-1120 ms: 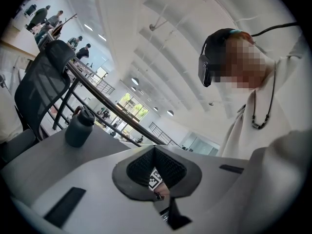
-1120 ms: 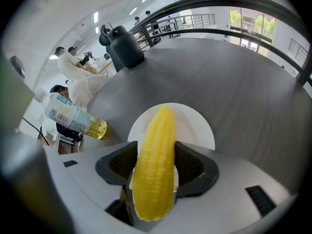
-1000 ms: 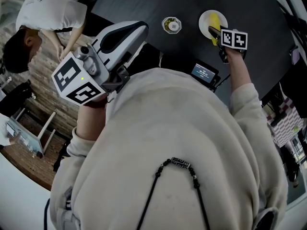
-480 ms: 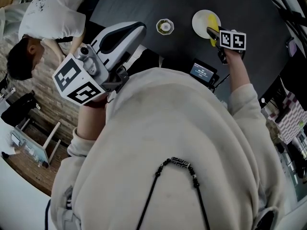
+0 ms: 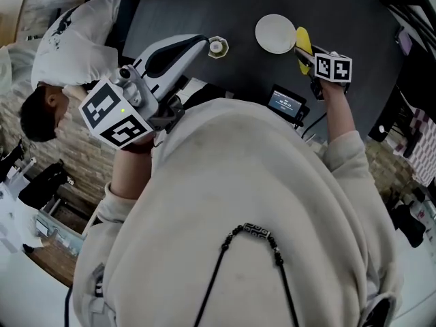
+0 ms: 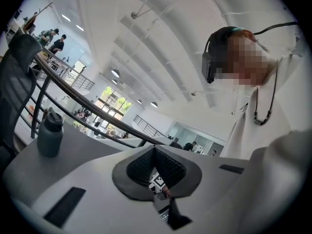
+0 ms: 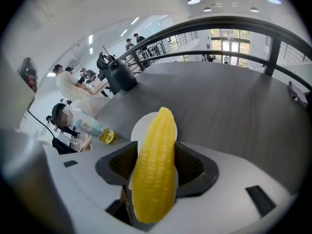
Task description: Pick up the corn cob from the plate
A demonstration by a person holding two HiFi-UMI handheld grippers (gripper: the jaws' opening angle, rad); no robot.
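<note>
My right gripper (image 7: 155, 155) is shut on the yellow corn cob (image 7: 155, 169), which stands lengthwise between the pads, tip pointing away. Behind the cob lies the white plate (image 7: 140, 128) on the dark table. In the head view the cob (image 5: 302, 43) hangs just right of the bare plate (image 5: 274, 33), with the right gripper (image 5: 308, 60) and its marker cube below it. The left gripper (image 5: 203, 42) is held in front of the person's chest, away from the plate. In the left gripper view its jaws (image 6: 155, 149) meet at the tips with nothing between them.
A small cup (image 5: 216, 46) stands left of the plate on the dark table (image 5: 204, 5). A device with a lit screen (image 5: 286, 102) lies at the near edge. A bottle of yellow liquid (image 7: 95, 128) lies near the plate. A seated person (image 5: 71, 43) is at the left.
The corn cob has come off the plate in the right gripper and now hangs beside its right edge; the plate is bare. Both grippers have risen a little.
</note>
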